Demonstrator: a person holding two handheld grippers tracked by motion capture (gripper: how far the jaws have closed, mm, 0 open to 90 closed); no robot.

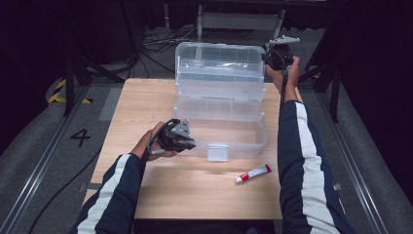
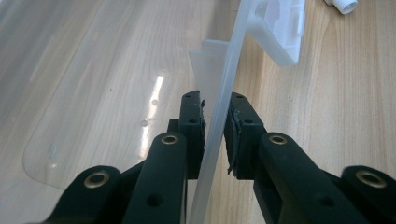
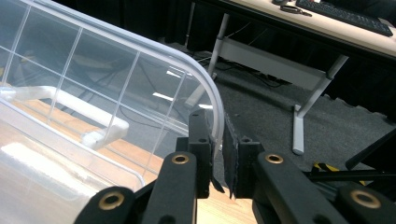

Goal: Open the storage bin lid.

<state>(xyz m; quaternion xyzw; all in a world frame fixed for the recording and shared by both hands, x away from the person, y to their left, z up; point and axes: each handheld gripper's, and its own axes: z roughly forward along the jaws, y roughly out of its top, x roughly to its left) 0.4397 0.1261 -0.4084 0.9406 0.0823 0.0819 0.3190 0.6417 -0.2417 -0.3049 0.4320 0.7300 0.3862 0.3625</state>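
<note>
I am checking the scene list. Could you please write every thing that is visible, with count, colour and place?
storage box: 1, clear plastic, middle of table, open
lid: 1, clear, raised at the box's far side
tube: 1, white and red, on table near the box's front right
table: 1, light wood
left tongs: 1, black, shut on the box's front wall
right tongs: 1, black, shut on the lid's edge
sleeves: 2, dark blue with white stripe

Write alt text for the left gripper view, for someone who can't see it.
Two black jaws of the left gripper close on the thin front wall of a clear plastic box, seen edge-on. The box sits on a light wooden table, its white latch beyond the jaws.
</note>
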